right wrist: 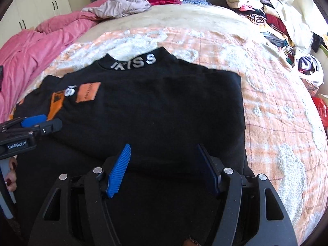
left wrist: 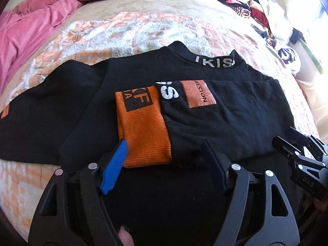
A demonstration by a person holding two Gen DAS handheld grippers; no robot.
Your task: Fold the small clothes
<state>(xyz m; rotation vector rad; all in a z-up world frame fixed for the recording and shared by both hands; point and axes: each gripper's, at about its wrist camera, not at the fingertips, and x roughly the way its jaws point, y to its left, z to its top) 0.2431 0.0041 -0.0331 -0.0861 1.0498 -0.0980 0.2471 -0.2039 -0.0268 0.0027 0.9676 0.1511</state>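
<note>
A black top (left wrist: 86, 110) with a lettered collar (left wrist: 214, 62) lies flat on the bed. Its right sleeve, with an orange cuff (left wrist: 141, 129) and an orange patch (left wrist: 198, 94), is folded across the chest. The other sleeve stretches out to the left. My left gripper (left wrist: 164, 153) is open, its fingers on either side of the cuff's near end. My right gripper (right wrist: 164, 157) is open over the top's (right wrist: 155, 102) lower right part. The right gripper shows at the right in the left wrist view (left wrist: 297, 151). The left gripper shows at the left in the right wrist view (right wrist: 34, 125).
An orange and white bedspread (right wrist: 276, 106) covers the bed. A pink duvet (right wrist: 37, 45) lies at the left. A pile of clothes (right wrist: 262, 18) runs along the right edge. A beige garment (right wrist: 125, 4) lies at the far side. A red bag (right wrist: 322, 110) is at the right.
</note>
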